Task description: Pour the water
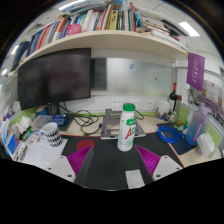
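Bottle is standing upright on the desk, just ahead of the gripper, btwn the finger lines but beyond the tips. Fingers are sitting spread, holding nothing. Prob. thin plastic w/ slick label: light-ish, squashy, so I'm favouring a mid-body grip, below the green cap.

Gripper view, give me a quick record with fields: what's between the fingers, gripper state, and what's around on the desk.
target: white bottle with green cap, upright on the desk
bottle position: between the fingers, gap at either side
gripper: open, pink pads either side of the bottle
behind bottle: cables, dark monitor
right of bottle: blue bowl
above: shelf of books
pouring: not yet begun
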`<state>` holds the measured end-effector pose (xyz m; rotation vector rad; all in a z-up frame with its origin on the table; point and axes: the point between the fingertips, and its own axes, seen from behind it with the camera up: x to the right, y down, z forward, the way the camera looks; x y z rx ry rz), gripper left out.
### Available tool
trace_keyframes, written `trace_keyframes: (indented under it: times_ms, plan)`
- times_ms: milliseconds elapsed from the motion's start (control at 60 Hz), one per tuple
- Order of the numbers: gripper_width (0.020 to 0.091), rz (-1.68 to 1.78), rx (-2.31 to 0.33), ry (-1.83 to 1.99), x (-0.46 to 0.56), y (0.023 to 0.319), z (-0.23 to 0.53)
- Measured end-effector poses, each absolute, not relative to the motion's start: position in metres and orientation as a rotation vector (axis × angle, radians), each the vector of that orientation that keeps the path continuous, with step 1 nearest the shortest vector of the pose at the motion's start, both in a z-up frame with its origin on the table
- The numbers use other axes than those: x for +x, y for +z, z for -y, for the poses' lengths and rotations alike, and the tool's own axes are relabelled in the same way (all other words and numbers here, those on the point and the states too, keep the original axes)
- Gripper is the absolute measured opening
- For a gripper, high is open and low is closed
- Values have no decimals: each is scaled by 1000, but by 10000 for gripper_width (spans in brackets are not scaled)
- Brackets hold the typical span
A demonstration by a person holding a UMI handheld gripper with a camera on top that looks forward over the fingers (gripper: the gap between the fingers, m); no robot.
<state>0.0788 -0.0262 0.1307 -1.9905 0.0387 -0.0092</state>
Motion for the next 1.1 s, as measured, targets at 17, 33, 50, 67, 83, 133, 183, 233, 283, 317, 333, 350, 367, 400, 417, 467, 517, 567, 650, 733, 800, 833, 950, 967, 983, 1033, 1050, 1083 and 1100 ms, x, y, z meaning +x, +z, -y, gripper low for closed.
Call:
trace_keyframes:
  times_ms: [17, 33, 50, 67, 83, 133, 183, 233, 283, 317, 333, 350, 367, 400, 417, 467, 517, 567, 650, 733, 800, 833, 950, 967, 983, 1033, 1050, 1083, 1100]
  plan:
    - [837, -34, -1985, -20, 85, 127, 19]
    - [837, -29, -1980, -29, 89, 125, 12]
    - [837, -25, -1974, -36, 92, 122, 6]
    - [837, -21, -1968, -42, 96, 120, 0]
    - [838, -17, -1960, -47, 99, 118, -6]
    - [839, -14, -1934, -63, 109, 114, -25]
    - [844, -26, -1925, -83, 118, 107, -42]
    - [843, -35, -1907, -91, 125, 103, -58]
    - [848, -46, -1908, -101, 131, 97, -71]
    - [849, -48, -1898, -106, 133, 97, -80]
    - [847, -45, -1892, -110, 134, 98, -84]
    - [848, -42, -1889, -116, 135, 97, -87]
    - [851, -39, -1887, -123, 137, 97, -91]
    - [855, -32, -1879, -133, 138, 97, -98]
    - [854, -28, -1874, -135, 138, 97, -102]
    - [855, -19, -1863, -136, 137, 97, -112]
    - [848, -17, -1855, -137, 138, 96, -121]
    - [824, -4, -1846, -138, 136, 95, -130]
    - [693, 18, -1836, -147, 134, 92, -141]
    - [532, 33, -1822, -155, 135, 89, -147]
    - [479, 18, -1815, -139, 133, 90, -148]
    - [457, 10, -1814, -133, 134, 90, -148]
    - [389, 5, -1818, -129, 133, 89, -150]
    - [375, 11, -1819, -130, 133, 89, -150]
    - [373, 12, -1821, -130, 133, 89, -150]
    - [372, 24, -1837, -131, 131, 88, -151]
    - [372, 28, -1844, -130, 131, 88, -151]
    - [373, 38, -1855, -133, 129, 90, -151]
    - [372, 44, -1861, -137, 128, 91, -151]
